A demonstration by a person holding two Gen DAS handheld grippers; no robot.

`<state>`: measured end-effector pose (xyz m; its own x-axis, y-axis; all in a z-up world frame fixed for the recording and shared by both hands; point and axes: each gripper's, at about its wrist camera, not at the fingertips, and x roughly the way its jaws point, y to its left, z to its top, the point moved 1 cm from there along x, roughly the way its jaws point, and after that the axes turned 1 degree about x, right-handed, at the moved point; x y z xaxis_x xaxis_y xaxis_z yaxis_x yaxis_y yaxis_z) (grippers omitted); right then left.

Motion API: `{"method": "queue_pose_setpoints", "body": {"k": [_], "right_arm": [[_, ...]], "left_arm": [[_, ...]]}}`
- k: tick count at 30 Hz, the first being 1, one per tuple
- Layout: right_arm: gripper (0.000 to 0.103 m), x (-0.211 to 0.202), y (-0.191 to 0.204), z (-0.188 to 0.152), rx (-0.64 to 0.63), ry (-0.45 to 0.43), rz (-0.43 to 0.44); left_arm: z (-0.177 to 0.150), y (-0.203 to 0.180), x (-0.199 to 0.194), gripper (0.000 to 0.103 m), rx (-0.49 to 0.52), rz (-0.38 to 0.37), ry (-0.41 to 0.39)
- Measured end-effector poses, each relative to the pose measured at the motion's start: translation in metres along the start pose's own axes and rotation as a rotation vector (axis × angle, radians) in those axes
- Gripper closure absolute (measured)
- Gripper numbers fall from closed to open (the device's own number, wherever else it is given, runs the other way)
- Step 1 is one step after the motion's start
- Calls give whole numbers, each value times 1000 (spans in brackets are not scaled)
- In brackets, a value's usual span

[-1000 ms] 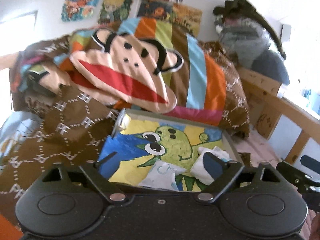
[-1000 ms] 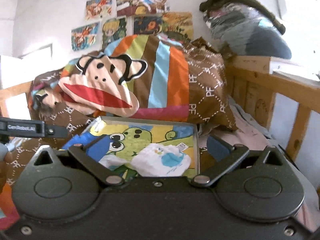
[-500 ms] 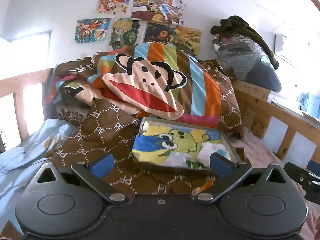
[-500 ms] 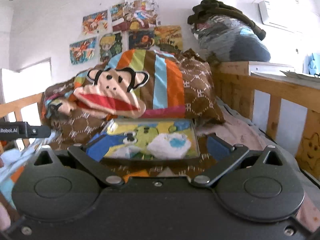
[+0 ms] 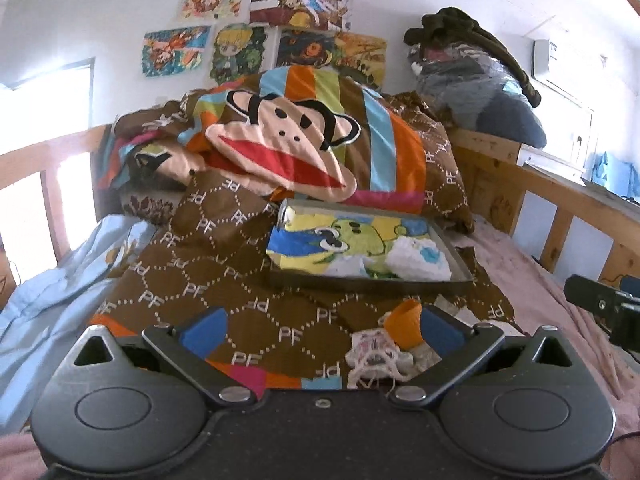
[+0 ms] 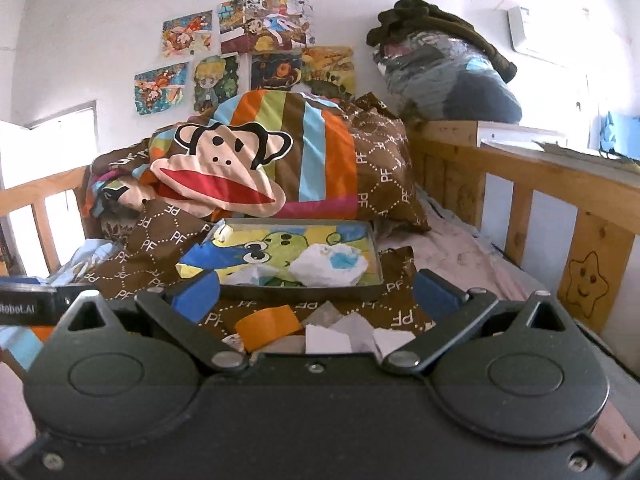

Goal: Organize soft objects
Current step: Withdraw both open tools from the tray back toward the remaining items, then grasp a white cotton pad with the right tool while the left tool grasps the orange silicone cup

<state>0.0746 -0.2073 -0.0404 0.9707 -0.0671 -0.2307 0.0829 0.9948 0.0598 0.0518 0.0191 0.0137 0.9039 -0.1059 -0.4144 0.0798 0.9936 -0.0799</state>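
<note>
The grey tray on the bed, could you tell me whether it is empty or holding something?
Holding something: the grey tray contains a frog-print cloth and a crumpled white bundle.

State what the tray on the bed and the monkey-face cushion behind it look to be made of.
Tray: likely thin metal, dull grey finish; straight, rigid walls with sharp corners. Monkey-face cushion: woven fabric, slight sheen, probably stuffed; its printed surface wrinkles and sags.

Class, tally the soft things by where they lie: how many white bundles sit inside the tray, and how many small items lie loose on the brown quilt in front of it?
White bundles in the tray: 2
Loose on the brown quilt: 2, an orange piece and a knitted white piece
Total: 4
</note>
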Motion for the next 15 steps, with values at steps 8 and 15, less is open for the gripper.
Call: {"method": "queue_pose_setpoints", "body": {"k": [8, 15], "right_arm": [[0, 4, -1, -6, 41, 119, -14], [0, 9, 4, -12, 11, 145, -39]], "left_arm": [[-13, -4, -2, 1, -3, 1, 54], [-20, -8, 4, 1, 2, 2, 83]]}}
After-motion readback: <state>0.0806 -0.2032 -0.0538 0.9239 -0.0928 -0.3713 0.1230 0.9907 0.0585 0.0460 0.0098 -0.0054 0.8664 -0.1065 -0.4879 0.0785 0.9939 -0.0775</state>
